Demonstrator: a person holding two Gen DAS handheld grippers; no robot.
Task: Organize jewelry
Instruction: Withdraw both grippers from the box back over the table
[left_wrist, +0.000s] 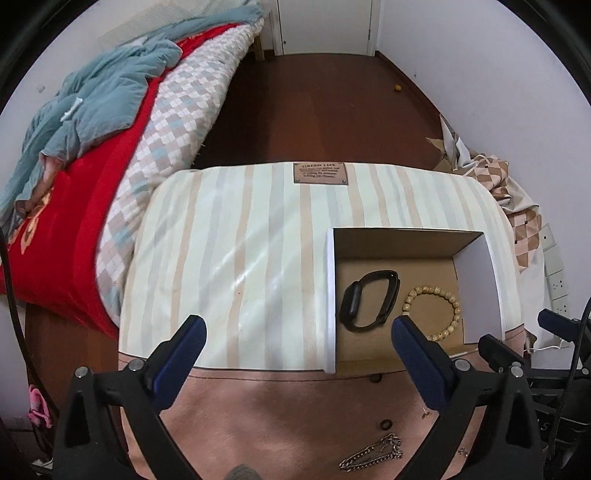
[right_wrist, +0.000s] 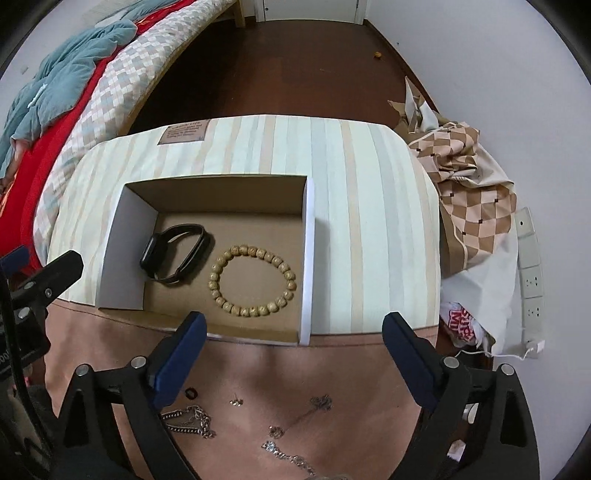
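Right wrist view: right gripper (right_wrist: 291, 325) jaws wide apart, nothing between them. Cardboard box (right_wrist: 110, 251) mid-frame holds one black smartwatch (right_wrist: 173, 254) and one bead bracelet (right_wrist: 253, 282), side by side, apart. Bottom edge: silver chain (right_wrist: 192, 424) partly hidden by a finger, small pieces too tiny to identify. Left gripper (left_wrist: 297, 328) likewise spread, empty.

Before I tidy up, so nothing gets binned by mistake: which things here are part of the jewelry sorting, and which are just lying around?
Part of the job: cardboard box, black watch, bead bracelet, silver chain, small earring, gem necklace.

Lying about: checked cloth, power strip, blue garment.
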